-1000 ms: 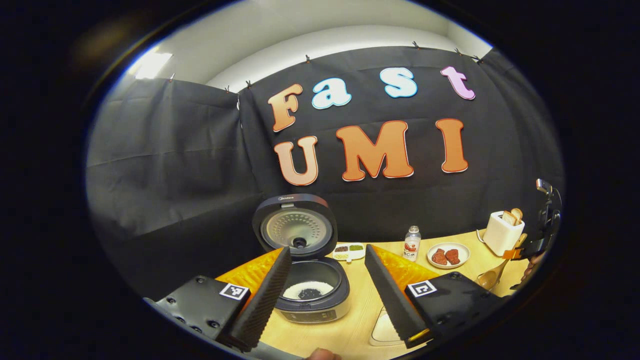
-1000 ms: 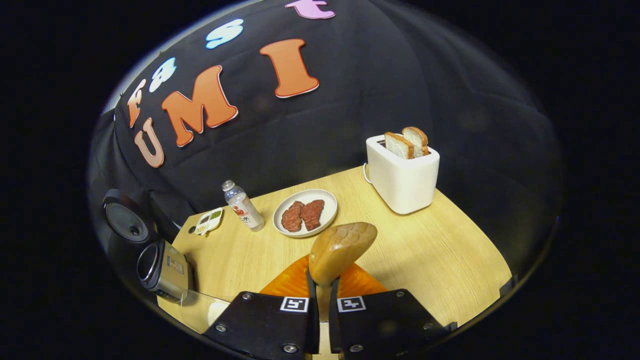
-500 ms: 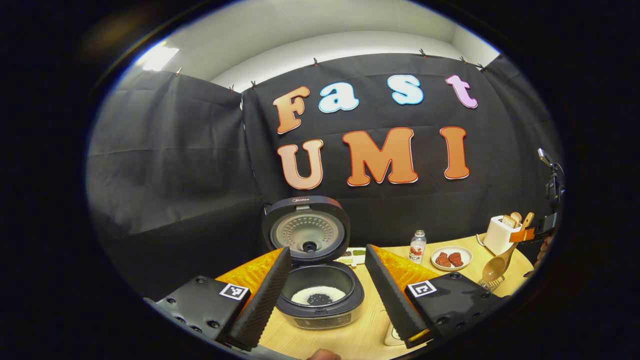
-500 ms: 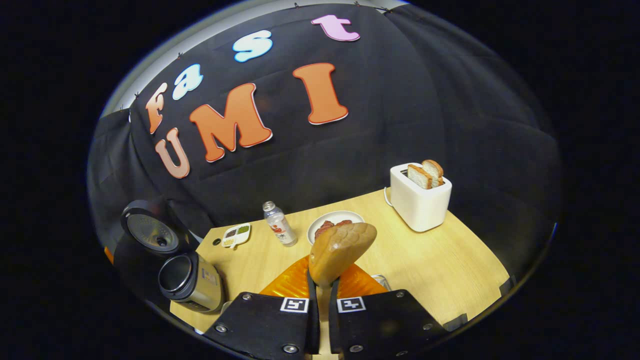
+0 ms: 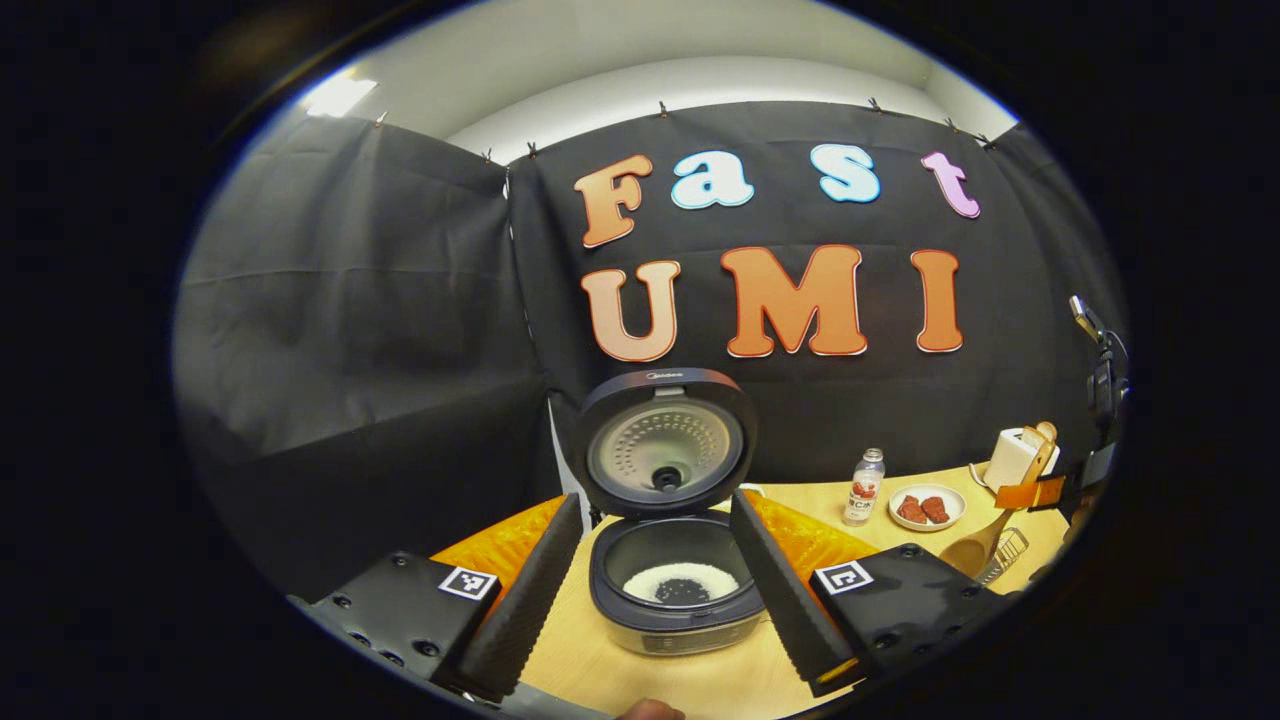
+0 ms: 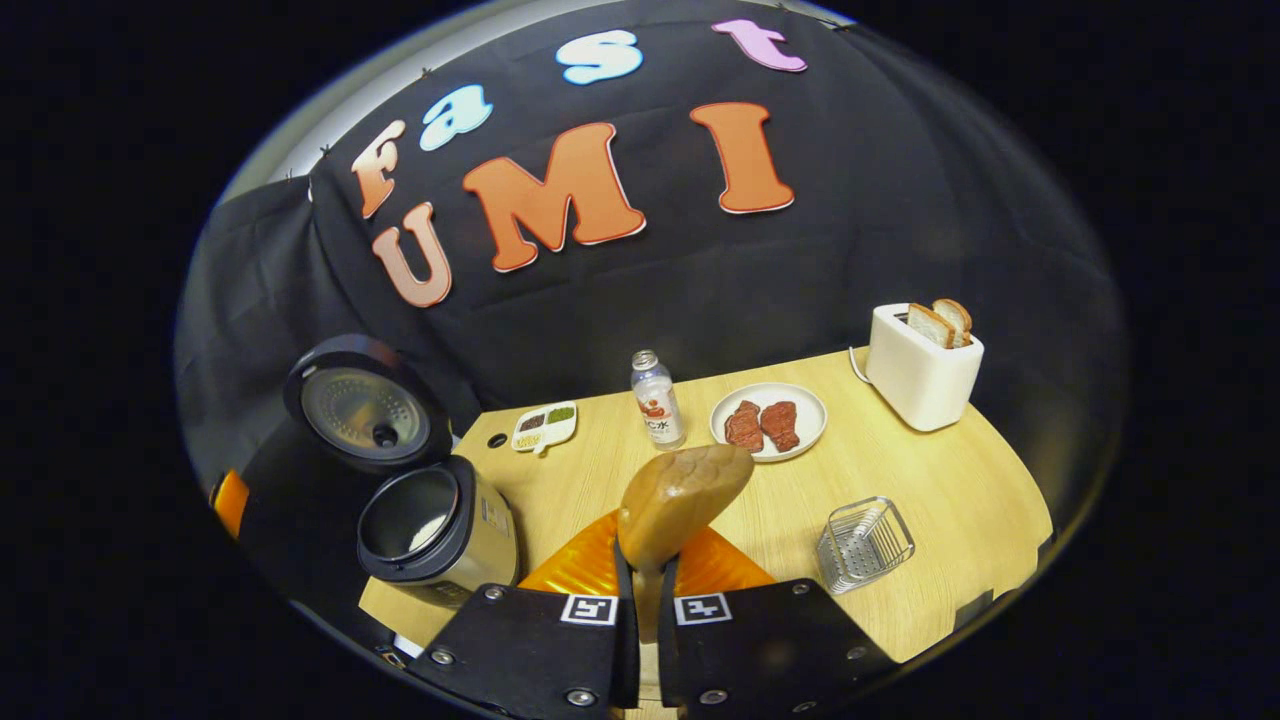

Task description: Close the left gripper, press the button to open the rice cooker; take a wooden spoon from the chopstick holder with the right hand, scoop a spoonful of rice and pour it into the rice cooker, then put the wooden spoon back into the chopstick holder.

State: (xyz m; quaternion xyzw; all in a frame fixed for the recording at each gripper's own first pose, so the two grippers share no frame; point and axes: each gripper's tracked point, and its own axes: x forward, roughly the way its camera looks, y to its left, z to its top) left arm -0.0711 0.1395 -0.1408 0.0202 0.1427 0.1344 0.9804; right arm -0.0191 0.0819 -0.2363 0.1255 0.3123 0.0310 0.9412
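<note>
Since a second ago the chopstick holder [image 6: 865, 545] has come into view near the desk's right edge; return step looks next. Right hand-held gripper [image 6: 646, 585] pinches the wooden spoon [image 6: 680, 505], raised, bowl empty. Left hand-held gripper [image 5: 655, 590] spread wide, framing the open rice cooker [image 5: 675, 585].

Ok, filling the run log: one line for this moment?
rice cooker: lid open | right hand-held gripper: shut on wooden spoon | left hand-held gripper: open
</note>
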